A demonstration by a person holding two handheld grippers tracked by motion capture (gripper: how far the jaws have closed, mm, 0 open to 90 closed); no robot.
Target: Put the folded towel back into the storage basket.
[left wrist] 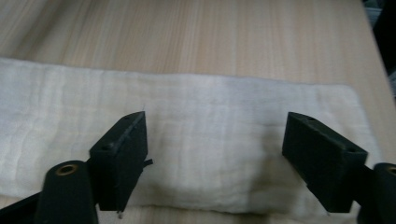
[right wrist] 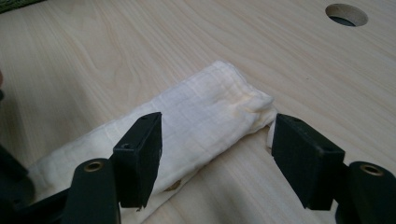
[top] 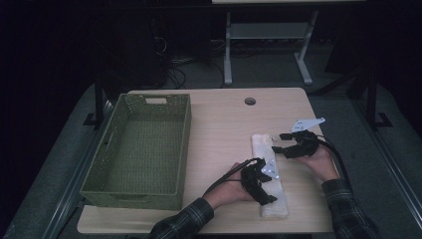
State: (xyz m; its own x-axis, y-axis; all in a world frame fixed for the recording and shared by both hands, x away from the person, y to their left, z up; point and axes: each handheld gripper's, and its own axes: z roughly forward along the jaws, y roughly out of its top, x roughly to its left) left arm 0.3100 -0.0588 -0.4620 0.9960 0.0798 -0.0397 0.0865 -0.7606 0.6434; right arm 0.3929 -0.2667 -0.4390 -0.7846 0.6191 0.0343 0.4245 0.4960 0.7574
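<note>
Risk, fold: the cloth [top: 268,174] could spring open at its far end if the right gripper [top: 284,144] drags it; the layers look loose there.
Risk, snag: the left gripper [top: 263,191] hangs low over the fabric, so a jaw tip could catch it and pull it askew.
Left gripper state: released, jaws spread, nothing pinched.
Right gripper state: jaws apart, straddling the cloth end, not clamping.
Cloth look: cream, soft weave, folded into a long strip, slightly bunched at one end.
Cloth place: lower right of centre in the high view, on the table [top: 219,124], well apart from the basket [top: 184,149].
</note>
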